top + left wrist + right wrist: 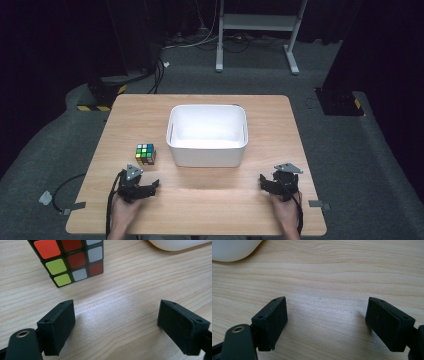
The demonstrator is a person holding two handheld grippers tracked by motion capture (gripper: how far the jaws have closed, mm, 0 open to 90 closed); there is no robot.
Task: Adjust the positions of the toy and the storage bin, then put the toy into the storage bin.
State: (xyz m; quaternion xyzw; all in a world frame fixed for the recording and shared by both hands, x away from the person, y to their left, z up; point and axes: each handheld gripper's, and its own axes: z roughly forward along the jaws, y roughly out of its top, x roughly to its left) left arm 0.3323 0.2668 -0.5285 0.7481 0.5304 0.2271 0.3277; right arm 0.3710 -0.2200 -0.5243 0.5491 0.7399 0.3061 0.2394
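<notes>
A colourful puzzle cube [145,154] sits on the wooden table [200,200], left of a white tub [207,135]. My left gripper [142,185] rests on the table just in front of the cube, open, with nothing between its jaws. In the left gripper view the cube [70,260] stands a short way beyond the open gripper [117,325], toward the left jaw's side. My right gripper [272,184] rests near the table's front right, open and empty. In the right gripper view my right gripper [327,325] has bare wood between its jaws.
The tub stands in the middle of the table with nothing visible inside it; its corner shows at the tub [180,243] in the left gripper view and the tub [234,250] in the right gripper view. Grey floor surrounds the table, with a desk frame [257,30] behind.
</notes>
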